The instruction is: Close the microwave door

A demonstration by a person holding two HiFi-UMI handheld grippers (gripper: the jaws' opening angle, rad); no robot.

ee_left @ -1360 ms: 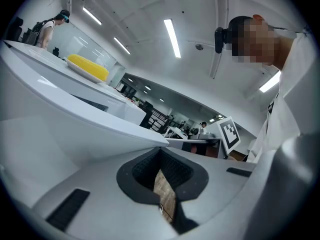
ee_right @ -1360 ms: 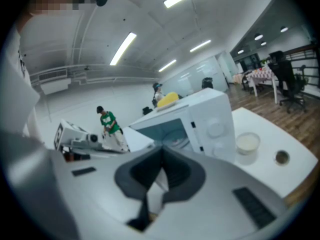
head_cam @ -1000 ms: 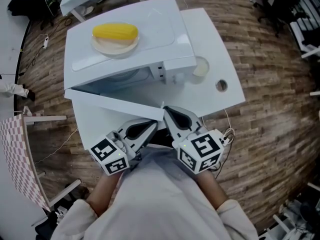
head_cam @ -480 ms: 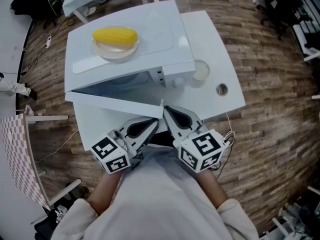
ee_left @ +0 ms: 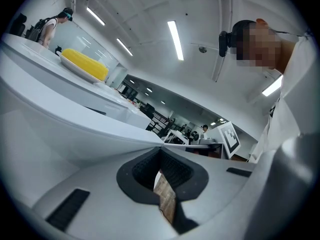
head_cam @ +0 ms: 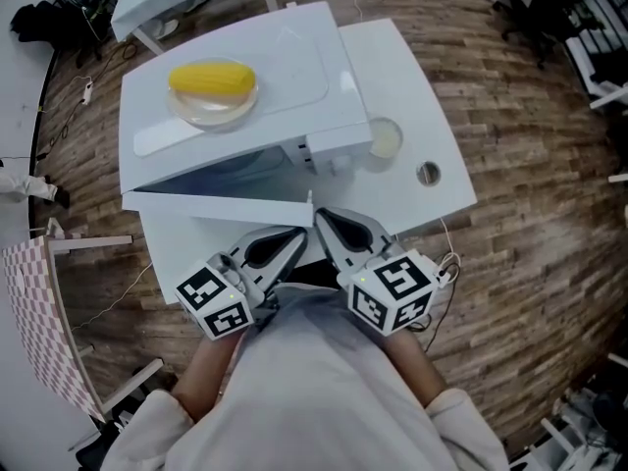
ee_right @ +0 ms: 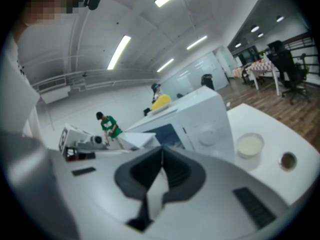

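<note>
Microwave door [head_cam: 216,207] stands swung open toward the near side of the white table [head_cam: 437,170], its free right edge just beside both grippers. Left gripper [head_cam: 294,243] and right gripper [head_cam: 322,216] each have their jaws pressed together, empty. Corn [head_cam: 211,78] lies on a plate [head_cam: 211,114] atop the microwave [head_cam: 294,57].

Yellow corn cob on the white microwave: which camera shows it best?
The head view: it looks down on the whole yellow corn cob lying on its round plate. The left gripper view catches it low, from the side; the right gripper view shows only a small, far-off yellow patch.
</note>
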